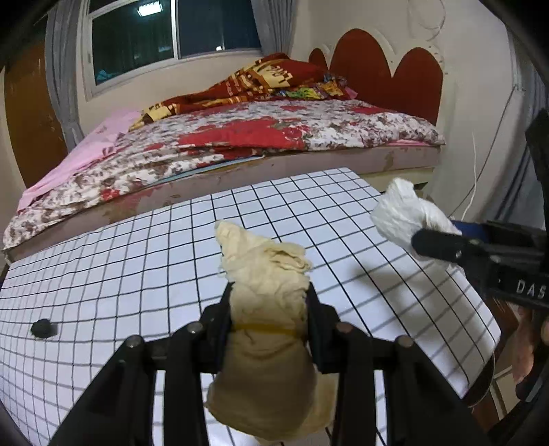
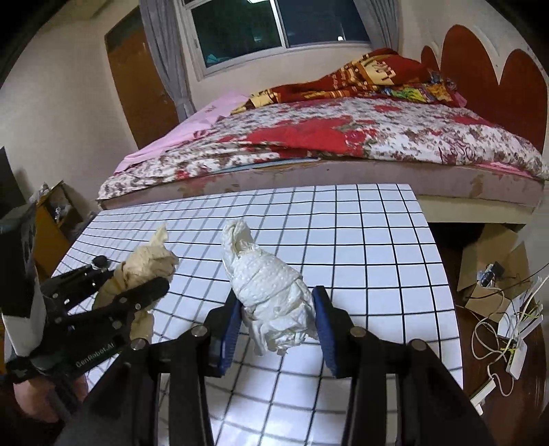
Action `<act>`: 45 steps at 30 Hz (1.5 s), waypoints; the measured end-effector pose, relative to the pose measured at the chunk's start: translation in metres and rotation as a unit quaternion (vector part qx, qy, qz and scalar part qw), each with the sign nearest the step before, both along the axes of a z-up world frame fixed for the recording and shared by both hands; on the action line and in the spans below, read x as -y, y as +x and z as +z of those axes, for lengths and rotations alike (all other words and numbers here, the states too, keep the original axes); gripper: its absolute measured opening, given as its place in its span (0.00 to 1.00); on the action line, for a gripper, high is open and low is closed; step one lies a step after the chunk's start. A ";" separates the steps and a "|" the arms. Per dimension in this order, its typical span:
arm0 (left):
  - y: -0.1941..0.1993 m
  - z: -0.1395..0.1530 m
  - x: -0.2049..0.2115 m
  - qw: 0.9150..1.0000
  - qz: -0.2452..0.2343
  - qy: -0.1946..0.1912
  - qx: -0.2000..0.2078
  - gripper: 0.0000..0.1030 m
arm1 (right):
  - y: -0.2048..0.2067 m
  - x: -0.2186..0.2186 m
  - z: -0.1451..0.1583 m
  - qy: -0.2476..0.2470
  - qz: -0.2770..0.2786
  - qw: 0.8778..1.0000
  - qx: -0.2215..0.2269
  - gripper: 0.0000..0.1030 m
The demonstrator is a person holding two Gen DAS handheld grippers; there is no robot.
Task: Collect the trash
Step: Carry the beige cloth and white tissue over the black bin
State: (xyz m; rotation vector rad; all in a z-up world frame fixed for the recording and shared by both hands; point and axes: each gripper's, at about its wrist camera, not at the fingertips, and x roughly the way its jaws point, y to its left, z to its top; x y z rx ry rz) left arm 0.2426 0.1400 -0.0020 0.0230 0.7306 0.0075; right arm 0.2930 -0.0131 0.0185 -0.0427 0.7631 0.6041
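Item one: beige crumpled wad (image 1: 266, 308), paper or cloth, bound by a yellow band (image 1: 264, 330), clamped between the black fingers (image 1: 310, 308) of the left gripper (image 1: 269, 302); the fingers are closed tight against its sides, and the wad sticks out forward and hangs below them, held above the table (image 1: 103, 274). The same wad (image 2: 140, 267) shows in the right wrist view inside the left gripper (image 2: 132, 274), at the table's left side. Item two: white crumpled wad (image 2: 271, 291), dimpled tissue with thin plastic, pinched between the blue-padded fingers (image 2: 324, 329) of the right gripper (image 2: 278, 322); the fingers press on both flanks, narrowed to the wad's width, with the wad above the table (image 2: 377, 257). In the left wrist view this white wad (image 1: 405, 212) sits at the tip of the right gripper (image 1: 442, 236), over the table's right far corner. The two wads are apart, side by side. Table: white surface with black grid lines. One small black object (image 1: 43, 328) lies on it at the left. Beyond the far edge: a bed (image 2: 343, 144) with floral red-and-white cover, a red heart-shaped headboard (image 1: 384, 72), a window (image 2: 274, 31) with grey curtains. Right of the table, on the floor: a cardboard box (image 2: 494, 271) and tangled white cables (image 2: 507, 329).
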 end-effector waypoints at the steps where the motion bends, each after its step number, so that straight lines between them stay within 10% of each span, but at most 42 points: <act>1: -0.006 0.002 0.001 1.000 0.000 0.001 0.003 0.37 | -0.007 0.001 0.003 0.003 0.000 1.000 0.002 0.41; 18: -0.099 0.042 0.053 0.999 -0.023 0.006 0.046 0.37 | -0.106 0.078 0.040 0.050 -0.038 0.997 0.035 0.41; 45: -0.104 0.000 0.184 0.984 -0.168 -0.048 0.025 0.37 | -0.168 0.226 0.004 0.016 -0.185 0.982 0.013 0.42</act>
